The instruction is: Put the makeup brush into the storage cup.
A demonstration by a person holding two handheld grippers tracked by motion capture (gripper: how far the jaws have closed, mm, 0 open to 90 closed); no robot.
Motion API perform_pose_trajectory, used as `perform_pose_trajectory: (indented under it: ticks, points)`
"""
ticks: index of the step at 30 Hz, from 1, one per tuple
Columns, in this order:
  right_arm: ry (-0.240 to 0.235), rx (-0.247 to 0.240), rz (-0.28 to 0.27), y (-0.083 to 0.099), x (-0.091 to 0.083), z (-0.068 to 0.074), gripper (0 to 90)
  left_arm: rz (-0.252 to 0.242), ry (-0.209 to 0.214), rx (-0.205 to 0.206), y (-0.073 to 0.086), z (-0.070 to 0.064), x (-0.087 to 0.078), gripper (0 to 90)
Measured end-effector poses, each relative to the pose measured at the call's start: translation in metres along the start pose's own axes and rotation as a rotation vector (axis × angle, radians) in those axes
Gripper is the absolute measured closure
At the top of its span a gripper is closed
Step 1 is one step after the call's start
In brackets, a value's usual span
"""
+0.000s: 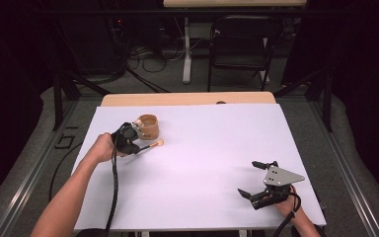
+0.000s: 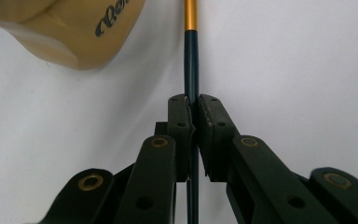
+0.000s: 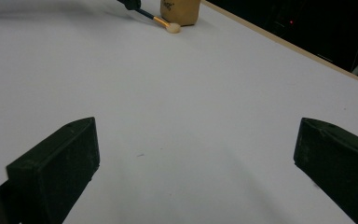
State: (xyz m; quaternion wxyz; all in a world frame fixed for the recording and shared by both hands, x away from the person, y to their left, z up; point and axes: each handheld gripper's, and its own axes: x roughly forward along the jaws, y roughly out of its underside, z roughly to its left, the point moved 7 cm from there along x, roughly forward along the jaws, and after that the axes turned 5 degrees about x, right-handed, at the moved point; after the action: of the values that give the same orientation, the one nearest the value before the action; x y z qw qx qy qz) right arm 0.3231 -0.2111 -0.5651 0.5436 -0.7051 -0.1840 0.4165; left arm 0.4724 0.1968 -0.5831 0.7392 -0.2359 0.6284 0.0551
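Brush (image 2: pixel 191 70) first: a thin, dark blue-black handle runs straight up between the jaws of my left tongs (image 2: pixel 193 105), which are clamped tight on it. Just past the jaws the handle meets a gold-orange band, and beyond that, in the high view, a small pale rounded tip lies on the sheet, pointing away from my left hand (image 1: pixel 102 147). Just beside the handle, up and to the left of the jaws, stands a tan cup (image 2: pixel 74 32) with dark script lettering on its side; I cannot tell whether the two touch.

My right tongs (image 3: pixel 196 158) hang with the jaws wide apart, holding nothing, well away from the brush, which I see far ahead of them next to the cup.

Under everything lies a plain white sheet (image 1: pixel 202 163), covering a pale wooden table (image 1: pixel 187 98) whose far edge shows. Beyond it are grey floor, cables, a black folding chair (image 1: pixel 242 44) and dark curtains.
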Motion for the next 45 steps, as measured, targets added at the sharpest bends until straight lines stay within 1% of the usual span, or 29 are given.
perform_pose_trajectory:
  ticks: [6,10,11,12,13,14,15,16,19,23,26,27,30,33,35,37,38,39,40,42,43,45]
  points:
    - [-0.002,0.0,0.001,0.0,0.0,0.0,0.0,0.058,0.037,-0.006,0.004,0.002,0.011,83.7]
    - [-0.003,-0.002,0.003,0.0,-0.001,0.0,0.0,0.063,0.036,-0.001,0.004,0.003,0.011,82.7]
    - [-0.003,-0.002,0.003,0.0,-0.001,0.0,0.0,0.063,0.036,-0.001,0.004,0.003,0.011,80.4]
    - [-0.003,-0.001,0.001,0.0,0.0,0.0,0.0,0.062,0.028,-0.007,0.003,0.004,0.011,75.5]
    - [-0.004,-0.001,0.001,0.0,0.0,0.001,0.0,0.062,0.028,-0.007,0.003,0.004,0.011,75.5]
    - [-0.004,-0.001,0.001,0.0,0.0,0.001,0.0,0.055,0.036,-0.01,0.003,0.003,0.011,75.5]
    - [-0.004,0.0,0.002,0.0,0.0,0.001,0.0,0.051,0.032,-0.014,0.003,0.003,0.011,75.1]
    - [-0.004,-0.002,0.005,0.001,0.0,0.001,0.0,0.039,0.042,-0.013,0.001,0.003,0.012,73.9]
    - [-0.002,-0.002,0.007,0.001,0.0,0.001,0.0,0.026,0.04,-0.009,-0.002,0.002,0.012,73.6]
    - [-0.002,-0.004,0.008,0.001,0.001,0.001,0.0,0.029,0.036,0.007,-0.006,0.001,0.014,73.8]
    - [-0.002,-0.004,0.008,0.001,0.001,0.001,0.0,0.031,0.033,0.01,-0.007,0.001,0.014,75.0]
    - [-0.002,-0.004,0.009,0.001,0.001,0.001,0.0,0.037,0.045,0.01,-0.007,0.0,0.014,76.6]
    - [-0.004,-0.008,0.01,0.001,0.001,0.001,0.0,0.05,0.047,0.007,-0.008,-0.001,0.015,80.6]
    - [-0.004,-0.008,0.014,0.001,0.001,0.002,0.0,0.062,0.048,0.003,-0.008,-0.002,0.015,81.7]
    - [-0.003,-0.011,0.015,0.001,0.001,0.002,0.0,0.069,0.036,-0.005,-0.009,-0.003,0.015,83.0]
    - [-0.003,-0.011,0.015,0.001,0.001,0.002,0.0,0.064,0.037,-0.007,-0.009,-0.003,0.015,83.5]
    - [-0.003,-0.011,0.015,0.001,0.001,0.002,0.0,0.049,0.045,-0.017,-0.008,-0.002,0.015,83.6]
    - [-0.003,-0.012,0.014,0.001,0.001,0.002,0.0,0.049,0.045,-0.017,-0.008,-0.002,0.015,83.6]
    - [-0.004,-0.012,0.014,0.001,0.001,0.002,0.0,0.03,0.048,-0.031,-0.007,-0.002,0.014,83.7]
    - [-0.001,-0.012,0.013,0.001,0.001,0.001,0.0,0.011,0.043,-0.042,-0.006,-0.001,0.013,83.7]
    - [0.0,-0.011,0.013,0.001,0.001,0.001,0.0,0.011,0.043,-0.042,-0.006,-0.001,0.013,83.7]
    - [-0.001,-0.01,0.012,0.001,0.001,0.001,0.0,-0.013,0.039,-0.048,-0.006,-0.001,0.01,83.7]
